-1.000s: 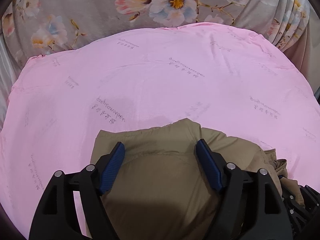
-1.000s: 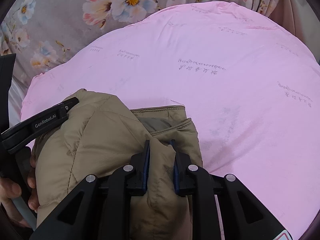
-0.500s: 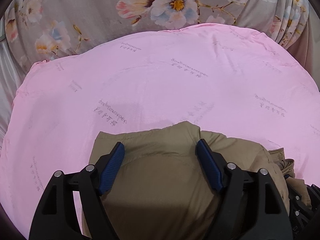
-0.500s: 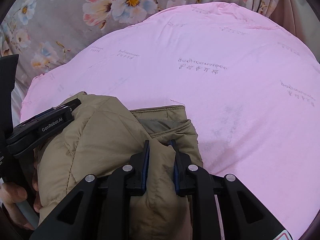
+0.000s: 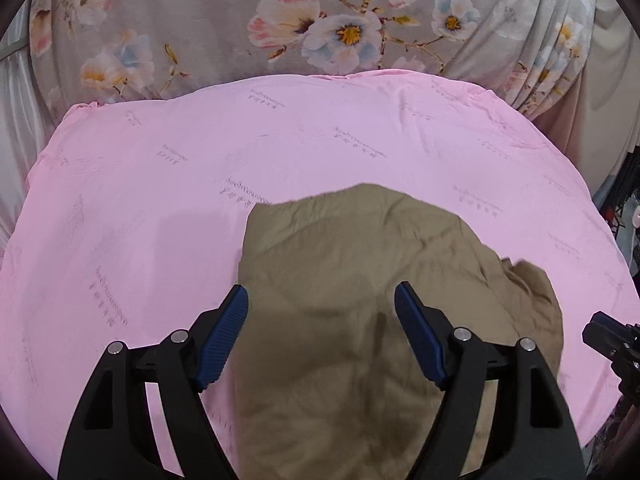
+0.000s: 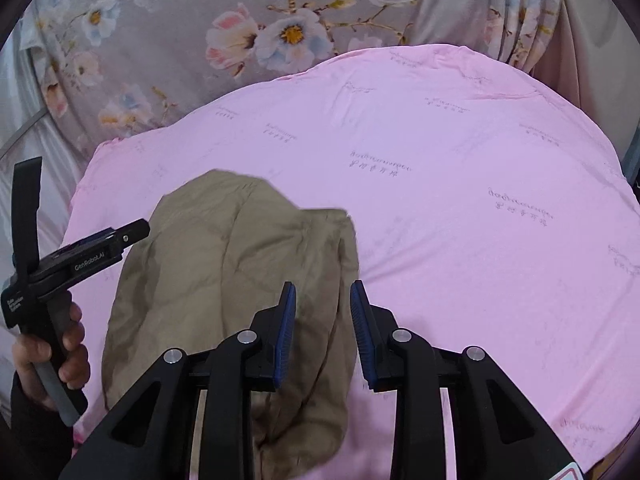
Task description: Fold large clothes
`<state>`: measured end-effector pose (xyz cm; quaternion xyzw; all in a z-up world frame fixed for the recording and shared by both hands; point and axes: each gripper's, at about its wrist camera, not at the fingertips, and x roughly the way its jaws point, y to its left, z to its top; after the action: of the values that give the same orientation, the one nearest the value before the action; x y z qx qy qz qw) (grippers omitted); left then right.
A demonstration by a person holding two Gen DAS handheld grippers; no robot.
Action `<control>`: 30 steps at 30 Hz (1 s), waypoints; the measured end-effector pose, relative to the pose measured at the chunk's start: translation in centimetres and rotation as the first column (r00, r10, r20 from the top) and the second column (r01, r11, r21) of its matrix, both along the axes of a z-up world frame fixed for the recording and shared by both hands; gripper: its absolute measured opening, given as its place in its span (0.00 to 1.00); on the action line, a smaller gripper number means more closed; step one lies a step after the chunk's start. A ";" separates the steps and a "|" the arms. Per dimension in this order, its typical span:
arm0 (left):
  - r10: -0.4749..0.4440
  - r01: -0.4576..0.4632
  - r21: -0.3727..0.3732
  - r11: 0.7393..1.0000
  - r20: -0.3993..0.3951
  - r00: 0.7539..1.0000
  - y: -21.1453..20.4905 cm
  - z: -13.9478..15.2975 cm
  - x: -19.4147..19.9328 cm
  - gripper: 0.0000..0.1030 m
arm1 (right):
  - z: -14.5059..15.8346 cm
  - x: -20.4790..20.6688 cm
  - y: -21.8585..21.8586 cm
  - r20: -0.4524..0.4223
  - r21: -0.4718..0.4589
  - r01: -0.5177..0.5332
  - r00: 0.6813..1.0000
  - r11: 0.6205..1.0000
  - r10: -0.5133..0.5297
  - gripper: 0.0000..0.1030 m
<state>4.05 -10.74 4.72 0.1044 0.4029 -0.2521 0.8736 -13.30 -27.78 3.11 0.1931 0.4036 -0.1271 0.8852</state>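
Observation:
A khaki padded jacket [image 5: 360,280] lies bundled on the pink sheet [image 5: 140,240]. My left gripper [image 5: 320,292] hovers over it, open, with nothing between its blue pads [image 5: 224,332]. In the right wrist view the same jacket [image 6: 224,264] sits left of centre. My right gripper [image 6: 323,286] is above its right edge with its jaws opening; the pads [image 6: 286,332] stand apart from the cloth and press on nothing. The left gripper's body [image 6: 80,256] shows at the left, held by a hand [image 6: 52,352].
Grey flowered fabric [image 5: 320,28] rises behind the pink sheet, and pleated folds [image 5: 552,52] hang at the far right. The right gripper's body [image 5: 612,336] pokes in at the right edge of the left wrist view. Bare pink sheet [image 6: 480,220] spreads right of the jacket.
The right gripper's jaws have parted and let go of the jacket fold. Both grippers have lifted and drawn back, so the jacket now lies lower and farther off in both views.

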 end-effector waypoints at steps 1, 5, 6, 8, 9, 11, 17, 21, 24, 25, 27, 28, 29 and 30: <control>-0.007 0.007 0.002 1.000 -0.011 1.000 0.5 0.0 -1.0 0.71 | 0.0 -0.6 1.0 -0.011 0.004 -0.022 1.000 1.000 0.022 0.28; -0.022 0.021 -0.007 1.000 -0.074 0.997 2.2 -0.8 -4.5 0.71 | -1.1 -1.7 5.1 -0.058 0.006 -0.091 0.994 0.996 0.091 0.26; -0.023 0.023 -0.003 1.000 -0.084 0.996 2.4 -1.0 -5.0 0.71 | -1.5 -1.7 5.9 -0.074 -0.002 -0.104 0.992 0.995 0.103 0.25; -0.026 0.027 0.013 1.000 -0.104 0.994 2.7 -1.8 -5.8 0.71 | -2.6 -1.6 7.4 -0.125 -0.040 -0.111 0.987 0.993 0.106 0.24; -0.027 0.031 0.030 0.999 -0.115 0.993 2.5 -2.5 -6.0 0.71 | -3.3 -1.5 8.0 -0.153 -0.074 -0.110 0.983 0.991 0.098 0.24; -0.023 0.029 0.053 0.998 -0.122 0.992 2.6 -3.9 -6.6 0.72 | -4.3 -1.3 8.3 -0.185 -0.110 -0.109 0.979 0.988 0.087 0.24; -0.018 0.022 0.092 0.996 -0.045 0.999 2.2 -4.6 -7.7 0.73 | -6.3 -0.7 8.4 -0.210 -0.099 -0.094 0.975 0.991 0.072 0.24; -0.011 0.013 0.102 0.995 -0.017 1.000 2.0 -5.3 -8.0 0.75 | -7.0 -0.5 8.8 -0.217 -0.116 -0.091 0.974 0.989 0.064 0.25; -0.009 0.009 0.114 0.993 0.002 1.000 2.0 -5.6 -8.2 0.76 | -7.4 -0.1 9.1 -0.224 -0.126 -0.091 0.973 0.988 0.061 0.26; -0.008 0.007 0.116 0.993 0.008 1.000 1.9 -5.8 -8.2 0.76 | -7.5 0.0 9.1 -0.225 -0.126 -0.091 0.972 0.988 0.061 0.26; -0.006 0.004 0.121 0.993 0.018 1.000 1.8 -5.9 -8.3 0.76 | -7.7 -0.1 9.2 -0.225 -0.122 -0.089 0.973 0.989 0.060 0.26; -0.006 0.003 0.124 0.992 0.023 1.000 1.7 -6.0 -8.3 0.76 | -7.8 -0.1 9.2 -0.224 -0.120 -0.089 0.973 0.989 0.060 0.26; -0.004 0.001 0.125 0.992 0.027 1.000 1.7 -6.1 -8.4 0.77 | -7.9 -0.1 9.2 -0.224 -0.119 -0.089 0.973 0.989 0.060 0.26; -0.003 -0.001 0.127 0.992 0.030 1.000 1.6 -6.2 -8.4 0.77 | -7.9 -0.1 9.2 -0.224 -0.118 -0.088 0.973 0.989 0.060 0.26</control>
<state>-4.36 -9.10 -1.43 0.1638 0.4048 -0.2249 0.8710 -13.36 -18.59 -4.84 0.1057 0.4971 -0.1399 0.8498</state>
